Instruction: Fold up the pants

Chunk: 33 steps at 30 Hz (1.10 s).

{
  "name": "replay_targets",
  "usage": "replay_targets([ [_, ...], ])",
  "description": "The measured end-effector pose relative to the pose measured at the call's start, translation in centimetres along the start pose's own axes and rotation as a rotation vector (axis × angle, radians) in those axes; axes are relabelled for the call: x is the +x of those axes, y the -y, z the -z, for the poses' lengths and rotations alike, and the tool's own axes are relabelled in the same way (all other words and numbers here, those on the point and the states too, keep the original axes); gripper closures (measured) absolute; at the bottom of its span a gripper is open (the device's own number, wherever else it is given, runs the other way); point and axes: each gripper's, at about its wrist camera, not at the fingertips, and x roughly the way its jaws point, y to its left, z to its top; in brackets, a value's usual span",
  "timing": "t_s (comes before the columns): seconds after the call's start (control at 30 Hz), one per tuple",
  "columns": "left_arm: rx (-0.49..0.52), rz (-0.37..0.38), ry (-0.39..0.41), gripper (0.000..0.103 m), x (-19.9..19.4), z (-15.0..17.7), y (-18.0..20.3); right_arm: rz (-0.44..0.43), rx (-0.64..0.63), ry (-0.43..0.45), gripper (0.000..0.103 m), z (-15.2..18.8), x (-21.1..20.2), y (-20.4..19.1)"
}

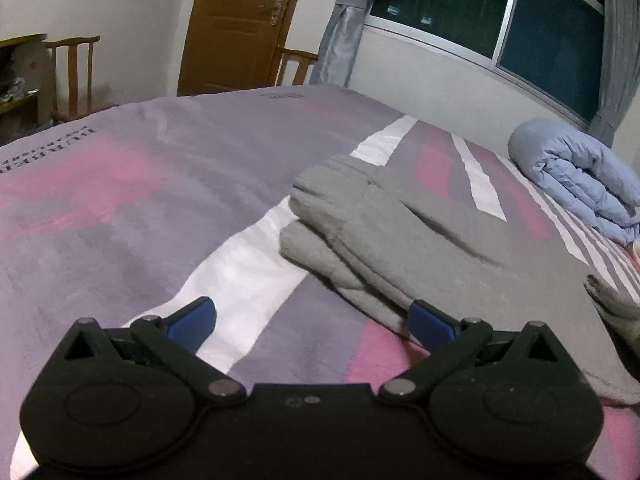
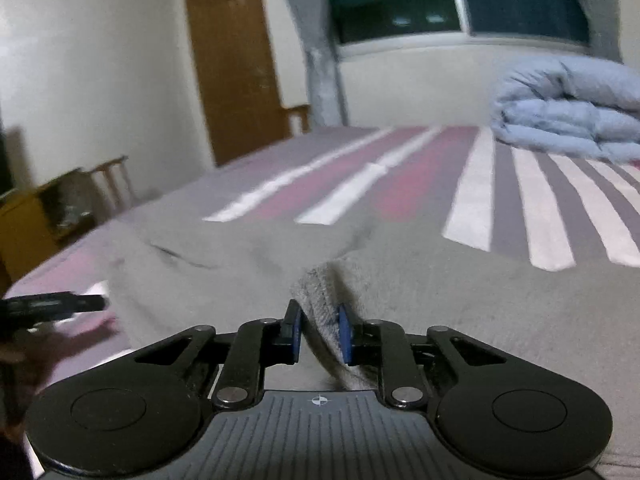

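Now, pants: grey, they lie on the striped bed cover, with one end folded over in two thick layers.
Left gripper: wide open and holding nothing, it hovers low over the cover, just beside the near edge of the pants.
Right gripper: narrow, its blue pads pinch a raised fold of the pants.
Blue quilt: folded, well apart, near the window wall.

Pants lie on the bed, quilt behind.
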Motion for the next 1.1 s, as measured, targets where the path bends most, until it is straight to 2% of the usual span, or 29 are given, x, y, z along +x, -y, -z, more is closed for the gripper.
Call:
replay_targets([
  [0.07, -0.004, -0.003, -0.004, 0.006, 0.0, 0.1, -0.1, -0.013, -0.008, -0.111, 0.078, 1.1, 2.0, 0.2],
  [0.1, -0.008, -0.001, -0.002, 0.006, -0.1, 0.1, -0.1, -0.018, -0.006, -0.106, 0.077, 1.4, 2.0, 0.4],
  [0.17, -0.011, 0.003, 0.001, 0.006, -0.2, 0.1, -0.2, -0.033, -0.010, -0.087, 0.066, 1.0, 0.9, 0.4],
  [0.23, -0.016, 0.004, 0.002, 0.006, -0.2, 0.2, -0.3, -0.067, 0.002, -0.008, 0.065, 0.7, -1.7, 0.8],
  [0.33, -0.012, 0.001, 0.006, 0.006, -0.2, 0.1, -0.2, 0.048, 0.071, 0.083, 0.065, 0.4, -5.9, 3.9],
  [0.4, -0.007, -0.003, 0.006, 0.006, -0.2, 0.2, -0.1, 0.190, 0.144, 0.111, 0.065, 0.5, -8.1, 7.3],
  [0.43, -0.004, -0.005, 0.005, 0.006, -0.1, 0.1, 0.0, 0.275, 0.190, 0.090, 0.065, 0.7, -8.5, 9.4],
  [0.47, -0.002, -0.007, 0.005, 0.006, -0.1, 0.1, 0.1, 0.346, 0.234, 0.024, 0.065, 1.0, -8.1, 11.3],
  [0.5, -0.002, -0.009, 0.004, 0.006, 0.0, 0.1, 0.2, 0.369, 0.286, -0.098, 0.065, 1.4, -6.9, 13.4],
  [0.53, -0.002, -0.011, 0.004, 0.006, 0.0, 0.0, 0.2, 0.329, 0.308, -0.150, 0.065, 1.6, -6.3, 14.8],
  [0.6, 0.002, -0.021, 0.006, 0.006, 0.0, 0.0, 0.4, 0.307, 0.325, -0.082, 0.065, 0.2, -7.4, 15.8],
  [0.67, -0.004, -0.024, 0.018, 0.006, 0.0, -0.3, 0.5, 0.338, 0.334, -0.010, 0.065, -1.7, -7.9, 16.9],
  [0.77, -0.005, -0.027, 0.062, 0.006, 0.1, -0.9, 0.5, 0.356, 0.327, 0.018, 0.065, -3.6, -6.4, 18.2],
  [0.8, -0.006, -0.038, 0.057, 0.006, 0.4, -1.1, 0.5, 0.375, 0.300, -0.003, 0.065, -4.0, -5.4, 18.7],
  [0.87, -0.016, -0.039, 0.014, 0.006, 1.4, -1.1, 0.5, 0.376, 0.315, -0.136, 0.065, -3.2, -2.1, 20.0],
  [0.9, -0.012, -0.041, 0.005, 0.006, 1.7, -1.0, 0.5, 0.366, 0.333, -0.158, 0.064, -3.1, -1.2, 20.7],
  [0.97, -0.010, -0.041, 0.004, 0.006, 1.8, -1.0, 0.5, 0.341, 0.372, -0.124, 0.060, -3.6, -2.2, 20.8],
  [1.03, -0.014, -0.038, 0.006, 0.006, 1.8, -0.9, 0.6, 0.340, 0.348, -0.015, 0.058, -4.1, -3.6, 20.4],
  [1.07, -0.015, -0.037, 0.007, 0.006, 1.8, -0.8, 0.6, 0.362, 0.329, -0.016, 0.048, -4.0, -3.5, 20.2],
  [1.1, -0.015, -0.036, 0.009, 0.006, 1.8, -0.8, 0.6, 0.369, 0.331, -0.069, 0.043, -3.5, -2.6, 20.7],
])
